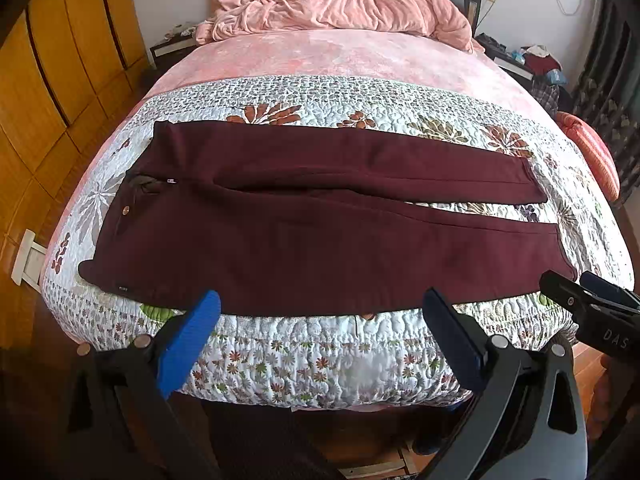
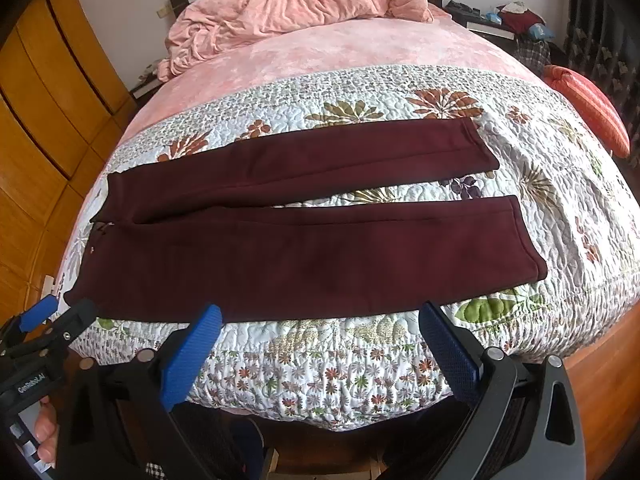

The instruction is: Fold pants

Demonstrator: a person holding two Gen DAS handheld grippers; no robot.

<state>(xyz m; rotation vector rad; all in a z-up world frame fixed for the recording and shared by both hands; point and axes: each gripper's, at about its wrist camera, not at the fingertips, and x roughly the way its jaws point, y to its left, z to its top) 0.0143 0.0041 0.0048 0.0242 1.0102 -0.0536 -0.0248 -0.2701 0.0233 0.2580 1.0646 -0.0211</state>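
Observation:
Dark maroon pants [image 1: 320, 232] lie flat across the foot of the bed, waistband at the left, two legs stretching right with a narrow gap between them; they also show in the right wrist view [image 2: 312, 248]. My left gripper [image 1: 320, 312] is open and empty, hovering just in front of the near leg's edge. My right gripper [image 2: 320, 320] is open and empty, also just short of the near leg. The right gripper shows at the right edge of the left wrist view [image 1: 576, 288]; the left gripper shows at the left of the right wrist view [image 2: 52, 316].
The floral quilt [image 1: 320, 352] covers the foot of the bed. A crumpled pink blanket [image 1: 340, 0] lies at the headboard. Wooden wardrobes [image 1: 48, 80] stand at the left. An orange cushion [image 2: 592, 108] and cluttered nightstand [image 2: 500, 20] are at the right.

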